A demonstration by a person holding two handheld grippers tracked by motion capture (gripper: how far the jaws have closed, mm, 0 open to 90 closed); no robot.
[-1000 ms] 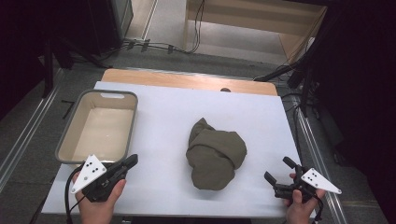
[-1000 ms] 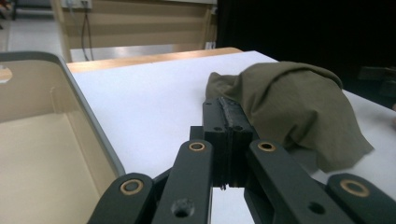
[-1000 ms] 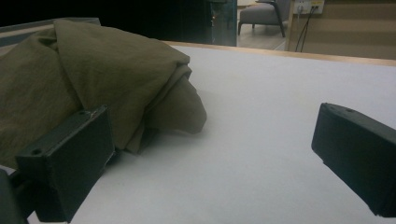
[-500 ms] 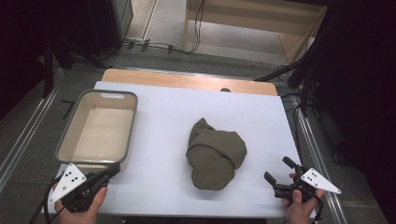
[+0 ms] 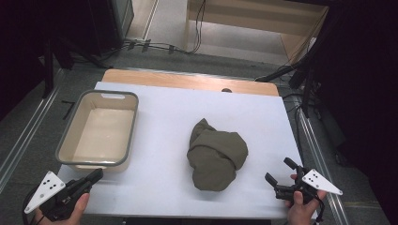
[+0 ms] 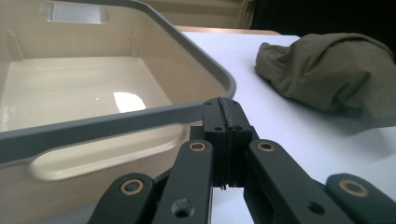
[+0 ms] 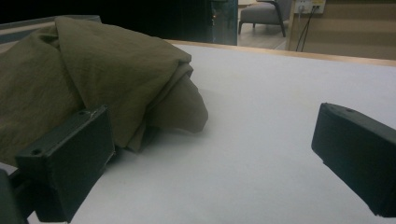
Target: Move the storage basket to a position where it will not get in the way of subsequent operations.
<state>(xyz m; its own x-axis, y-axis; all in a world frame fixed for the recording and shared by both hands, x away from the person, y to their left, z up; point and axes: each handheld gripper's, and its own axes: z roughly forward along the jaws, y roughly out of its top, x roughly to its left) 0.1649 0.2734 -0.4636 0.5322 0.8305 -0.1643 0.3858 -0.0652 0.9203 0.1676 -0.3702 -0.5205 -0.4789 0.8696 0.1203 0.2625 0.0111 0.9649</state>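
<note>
An olive-green crumpled cloth [image 5: 216, 153] lies in a heap near the middle of the white table [image 5: 159, 140]. A beige bin with a grey rim [image 5: 98, 130] stands at the left, nothing inside it. My left gripper [image 5: 95, 176] is at the table's front left corner, jaws shut with nothing between them, its tip just below the bin's near rim [image 6: 116, 119]. My right gripper [image 5: 279, 172] rests at the front right, jaws open and empty, pointing at the cloth [image 7: 84, 74], which lies just beyond its left jaw. The cloth [image 6: 327, 70] also appears to the right in the left gripper view.
A strip of wooden board [image 5: 187, 80] runs along the table's far edge. Cables [image 5: 155, 47] trail on the floor behind. Metal rails [image 5: 28, 136] flank the table on both sides. Bare white surface lies between the bin and the cloth.
My left gripper has slid left and toward the front edge, from beside the bin's front right corner to the table's front left corner. The right gripper and the cloth have stayed put.
</note>
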